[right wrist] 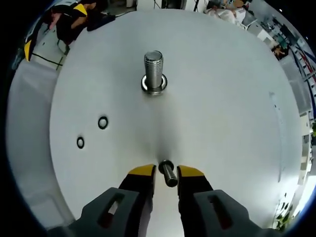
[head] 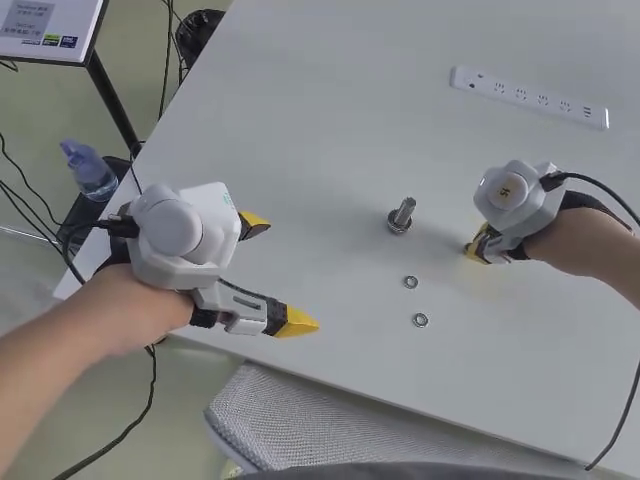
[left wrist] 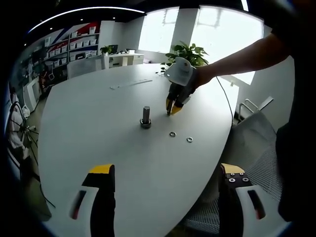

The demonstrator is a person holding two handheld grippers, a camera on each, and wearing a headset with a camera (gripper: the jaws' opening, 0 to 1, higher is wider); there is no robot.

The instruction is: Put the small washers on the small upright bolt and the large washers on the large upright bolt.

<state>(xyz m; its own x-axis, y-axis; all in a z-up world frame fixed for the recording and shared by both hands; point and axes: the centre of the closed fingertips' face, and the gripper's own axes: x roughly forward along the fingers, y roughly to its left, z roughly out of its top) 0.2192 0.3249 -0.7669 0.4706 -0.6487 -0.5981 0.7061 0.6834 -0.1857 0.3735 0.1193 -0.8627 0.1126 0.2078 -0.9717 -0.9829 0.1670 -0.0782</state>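
White table [head: 330,120] (large bolt [head: 401,215] upright on it) before bright windows [left wrist: 222,29].

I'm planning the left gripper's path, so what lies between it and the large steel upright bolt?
Bare white tabletop in the left gripper view; both small steel washers lie off that line.

- Small steel bolt [right wrist: 169,177]: lower centre, right gripper view, between the yellow-tipped jaws of the right gripper [right wrist: 167,171]; whether the jaws touch it cannot be told.
- Two small steel ring washers [head: 411,282] [head: 420,320]: lower centre, head view; too small to size.
- White printed sign on black stand [head: 50,30]: upper left, cut by frame edges, text unreadable.
- Grey mesh chair [head: 300,425]: cut by bottom edge.
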